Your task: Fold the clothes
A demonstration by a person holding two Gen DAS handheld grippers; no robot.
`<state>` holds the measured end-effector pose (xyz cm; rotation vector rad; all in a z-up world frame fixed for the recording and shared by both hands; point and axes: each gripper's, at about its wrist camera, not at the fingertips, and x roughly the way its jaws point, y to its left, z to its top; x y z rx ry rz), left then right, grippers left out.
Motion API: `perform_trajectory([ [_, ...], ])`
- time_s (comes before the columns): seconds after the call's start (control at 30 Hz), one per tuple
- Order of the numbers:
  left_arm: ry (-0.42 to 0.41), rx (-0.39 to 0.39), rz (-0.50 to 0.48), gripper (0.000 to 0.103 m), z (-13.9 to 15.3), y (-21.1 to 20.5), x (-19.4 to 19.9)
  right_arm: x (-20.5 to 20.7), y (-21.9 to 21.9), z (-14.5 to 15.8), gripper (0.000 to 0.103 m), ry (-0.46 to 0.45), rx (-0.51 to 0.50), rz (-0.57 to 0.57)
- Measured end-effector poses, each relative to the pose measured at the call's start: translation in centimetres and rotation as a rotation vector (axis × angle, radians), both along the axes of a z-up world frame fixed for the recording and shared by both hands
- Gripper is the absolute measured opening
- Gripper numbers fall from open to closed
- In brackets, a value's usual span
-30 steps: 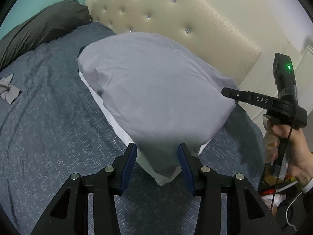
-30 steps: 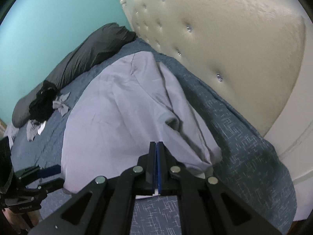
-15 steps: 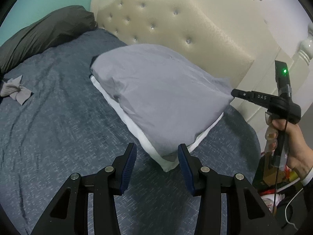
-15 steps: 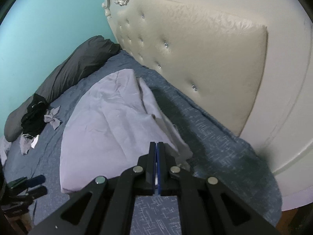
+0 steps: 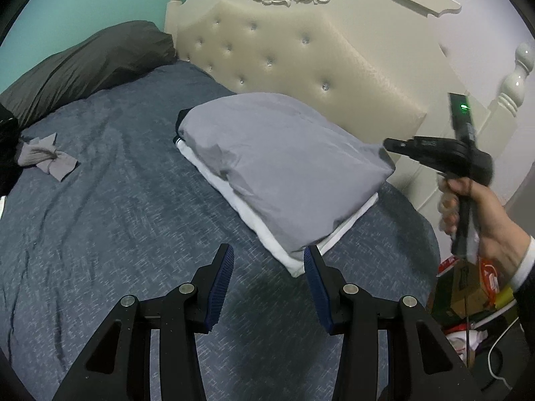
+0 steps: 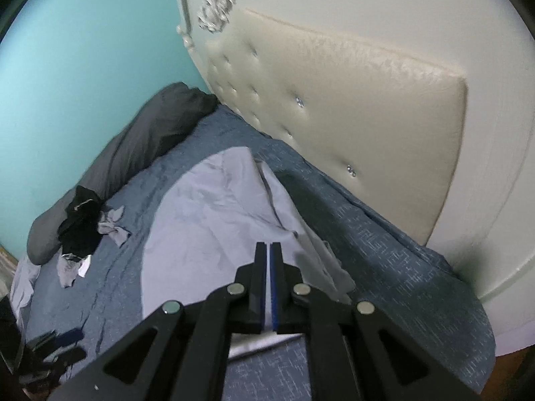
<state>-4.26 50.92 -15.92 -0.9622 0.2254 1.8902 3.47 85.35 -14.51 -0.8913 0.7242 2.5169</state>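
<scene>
A folded grey garment [image 5: 284, 167] lies flat on a folded white garment [image 5: 257, 224], on the blue bedspread [image 5: 117, 220] close to the headboard. My left gripper [image 5: 269, 260] is open just short of the pile's near corner, with nothing between its fingers. In the left wrist view a hand [image 5: 468, 207] holds my right gripper [image 5: 389, 143] with its tip just above the grey garment's right corner. In the right wrist view the right gripper [image 6: 269, 250] hangs shut over the grey garment [image 6: 207, 227]. I see no cloth pinched in it.
The cream tufted headboard [image 5: 301, 53] stands right behind the pile. A dark grey pillow [image 5: 83, 63] lies along the teal wall. A small crumpled grey cloth [image 5: 46, 160] and a black heap of clothes [image 6: 80, 224] sit farther along the bed. Floor clutter [image 5: 474, 287] lies beside the bed.
Both grippers have drawn back and up from the grey garment. Its near corner sat between my open left fingers a second ago and now lies clear of them.
</scene>
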Motion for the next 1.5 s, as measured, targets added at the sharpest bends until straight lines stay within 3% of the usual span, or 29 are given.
perform_trajectory([
  [0.27, 0.006, -0.009, 0.016, 0.047, 0.1, -1.7, -0.8, -2.6, 2.3, -3.1, 0.001, -0.099, -0.029, -0.080],
  [0.6, 0.023, 0.010, 0.044, 0.048, 1.9, -3.7, -1.4, -0.2, 1.7, -1.2, 0.001, -0.016, 0.010, -0.127],
  [1.13, 0.077, 0.047, 0.115, 0.048, 7.0, -10.1, -0.9, -0.7, -8.8, 4.9, 0.001, 0.055, 0.039, 0.042],
  [1.5, 0.095, 0.082, 0.143, 0.052, 9.7, -13.6, 0.0, 0.5, -15.6, 7.6, 0.002, 0.045, 0.035, 0.050],
])
